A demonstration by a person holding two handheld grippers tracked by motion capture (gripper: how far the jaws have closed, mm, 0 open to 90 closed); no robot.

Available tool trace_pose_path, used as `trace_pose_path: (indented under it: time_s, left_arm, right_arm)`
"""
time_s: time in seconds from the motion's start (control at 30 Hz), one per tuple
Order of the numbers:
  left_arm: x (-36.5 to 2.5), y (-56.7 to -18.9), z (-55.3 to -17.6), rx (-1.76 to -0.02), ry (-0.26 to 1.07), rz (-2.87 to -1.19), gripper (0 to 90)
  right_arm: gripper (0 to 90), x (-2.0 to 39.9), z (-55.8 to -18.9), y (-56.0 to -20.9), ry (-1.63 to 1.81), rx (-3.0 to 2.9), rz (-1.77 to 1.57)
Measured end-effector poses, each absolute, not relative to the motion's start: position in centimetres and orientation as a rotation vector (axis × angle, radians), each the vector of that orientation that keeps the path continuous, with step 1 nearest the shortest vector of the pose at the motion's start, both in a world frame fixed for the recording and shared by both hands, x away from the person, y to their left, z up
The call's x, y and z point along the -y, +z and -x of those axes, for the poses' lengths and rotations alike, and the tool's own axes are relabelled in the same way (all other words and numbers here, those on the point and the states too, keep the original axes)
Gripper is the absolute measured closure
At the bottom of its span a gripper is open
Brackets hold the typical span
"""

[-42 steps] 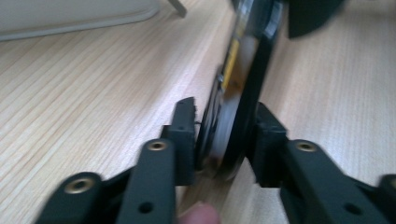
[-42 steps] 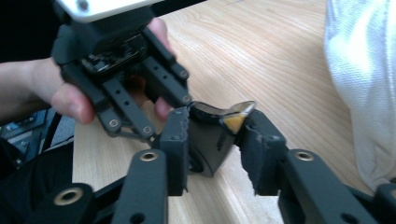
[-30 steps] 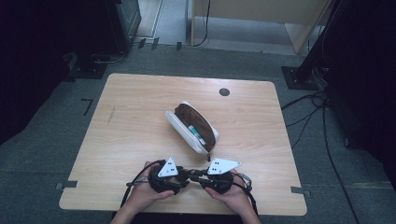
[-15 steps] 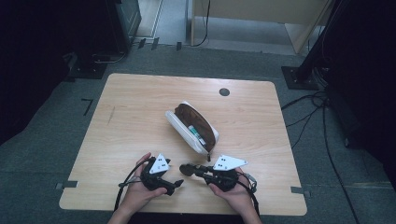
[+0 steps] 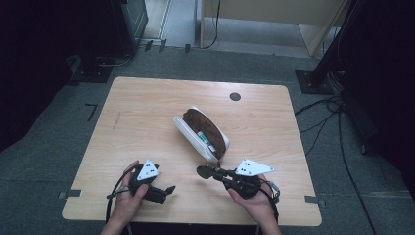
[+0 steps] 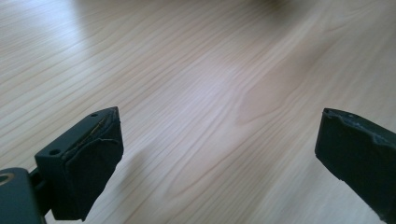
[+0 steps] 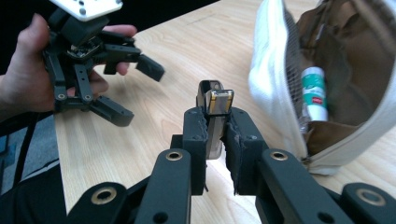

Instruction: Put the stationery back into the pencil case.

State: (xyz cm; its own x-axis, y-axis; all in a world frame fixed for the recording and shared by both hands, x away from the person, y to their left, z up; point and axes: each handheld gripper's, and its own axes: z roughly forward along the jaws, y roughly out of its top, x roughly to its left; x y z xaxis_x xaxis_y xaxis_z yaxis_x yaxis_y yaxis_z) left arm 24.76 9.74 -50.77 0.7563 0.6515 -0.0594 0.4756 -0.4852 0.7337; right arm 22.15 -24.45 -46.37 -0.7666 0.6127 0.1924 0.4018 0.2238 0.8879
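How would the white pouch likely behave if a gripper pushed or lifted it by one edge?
The white pouch is probably floppy: in the right gripper view its fabric walls sag around the brown lining. Lifted by one edge, it would likely fold, and the tube lying loose inside might slide out. Pushed, it looks light enough to skid.

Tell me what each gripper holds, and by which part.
The right gripper pinches a small metal clip by its lower half. The left gripper has just been opening and holds nothing.
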Motion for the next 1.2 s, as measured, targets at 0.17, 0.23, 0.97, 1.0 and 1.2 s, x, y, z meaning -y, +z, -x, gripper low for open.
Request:
trace_pose_path:
  time_s: [0.17,0.23,0.97,1.0,1.2]
  left_arm:
    - [-11.7,-51.1,-24.6,-0.914,0.332,-2.162,1.5]
    - [-12.3,-51.3,-24.7,-0.956,0.342,-2.162,1.5]
    - [-15.7,-51.9,-25.6,-1.193,0.483,-2.130,1.5]
    - [-15.6,-51.9,-25.6,-1.193,0.487,-2.134,1.5]
    - [-15.6,-52.0,-25.6,-1.194,0.487,-2.131,1.5]
  right_arm:
    - [79.1,24.8,-22.1,-45.4,1.587,-2.272,-0.964]
    - [79.1,24.9,-22.0,-44.9,1.591,-2.265,-0.966]
    - [79.1,25.9,-22.6,-40.9,1.619,-2.151,-0.977]
    - [79.1,26.0,-22.8,-40.6,1.617,-2.137,-0.982]
    - [79.1,26.5,-23.5,-39.7,1.618,-2.077,-1.015]
